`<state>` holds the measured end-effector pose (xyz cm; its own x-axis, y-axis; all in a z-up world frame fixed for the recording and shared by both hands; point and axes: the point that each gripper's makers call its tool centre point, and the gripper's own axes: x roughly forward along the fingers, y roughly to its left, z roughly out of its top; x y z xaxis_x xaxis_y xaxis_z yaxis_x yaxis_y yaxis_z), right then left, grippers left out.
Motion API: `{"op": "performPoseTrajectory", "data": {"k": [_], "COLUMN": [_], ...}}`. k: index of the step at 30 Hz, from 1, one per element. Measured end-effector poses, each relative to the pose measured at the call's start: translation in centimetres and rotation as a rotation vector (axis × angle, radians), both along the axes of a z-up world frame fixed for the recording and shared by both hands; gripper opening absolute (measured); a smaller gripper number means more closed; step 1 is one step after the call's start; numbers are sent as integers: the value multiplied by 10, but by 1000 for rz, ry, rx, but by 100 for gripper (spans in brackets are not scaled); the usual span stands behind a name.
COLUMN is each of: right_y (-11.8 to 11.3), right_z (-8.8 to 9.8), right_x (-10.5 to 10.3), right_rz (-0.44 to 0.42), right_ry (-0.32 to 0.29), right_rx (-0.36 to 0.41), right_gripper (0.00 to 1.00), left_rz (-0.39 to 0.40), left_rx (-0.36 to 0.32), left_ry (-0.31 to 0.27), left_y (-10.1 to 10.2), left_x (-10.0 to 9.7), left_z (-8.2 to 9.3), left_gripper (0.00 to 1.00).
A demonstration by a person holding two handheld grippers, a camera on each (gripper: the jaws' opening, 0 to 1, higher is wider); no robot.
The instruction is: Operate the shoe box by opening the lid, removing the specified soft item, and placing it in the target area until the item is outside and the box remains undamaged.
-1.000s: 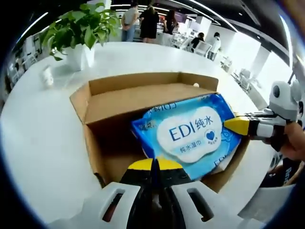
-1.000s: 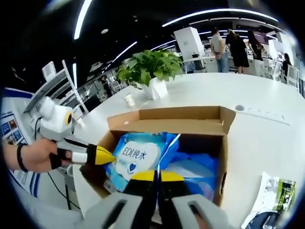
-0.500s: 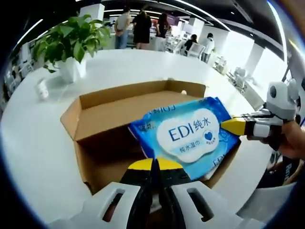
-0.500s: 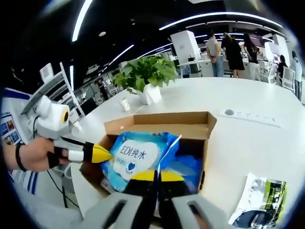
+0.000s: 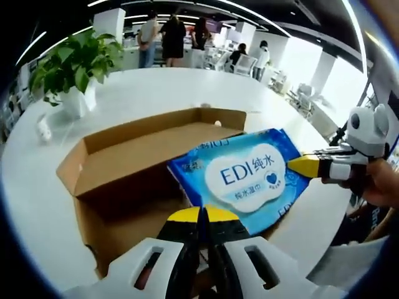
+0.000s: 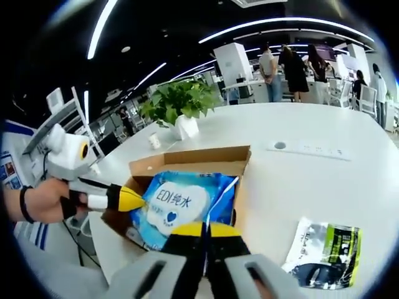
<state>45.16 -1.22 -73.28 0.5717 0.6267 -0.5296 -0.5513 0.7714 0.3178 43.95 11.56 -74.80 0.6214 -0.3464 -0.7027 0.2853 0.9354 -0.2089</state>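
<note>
The blue wipes pack (image 5: 246, 177) is hanging above the open cardboard shoe box (image 5: 124, 156), pinched at two opposite edges. In the left gripper view, the left claw (image 5: 201, 215) is gripping the pack's near edge with its yellow-tipped jaws pressed together on it, while the right claw (image 5: 298, 166) is coming in from the side away from the box and clamping the pack's far corner, a hand (image 5: 381, 187) wrapped around its handle. The box's flap is standing open on the side nearest the potted plant (image 5: 70, 65).

In the right gripper view, the right claw (image 6: 204, 229) is closing on the wipes pack (image 6: 181, 202) over the shoe box (image 6: 187, 163), and the left claw (image 6: 136, 199) is meeting the pack's opposite edge, held by a hand (image 6: 38, 200). Whether more blue packaging is lying inside the box below cannot be told. A printed plastic packet (image 6: 324, 246) is lying flat on the white surface (image 6: 312, 180), well apart from the box on the side away from the potted plant (image 6: 177, 106). People (image 5: 165, 37) are standing beyond the surface.
</note>
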Motion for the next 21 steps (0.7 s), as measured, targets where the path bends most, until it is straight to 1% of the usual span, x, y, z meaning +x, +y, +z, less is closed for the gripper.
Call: {"op": "performPoseTrajectory", "data": {"k": [10,21], "right_y": [-29,-63], "right_z": [4,8], "right_x": [-4,-3], "right_rz": [-34,-76], "right_ry": [-6,-10], "right_rx": [0,1], "right_gripper": [0,0], "left_rz": [-40,-85], "left_rx": [0,-2], "left_ry": [-7,-16], "left_y": [-28,-61], "left_x": [-2,3], "left_z": [5,11], "left_gripper": [0,0]}}
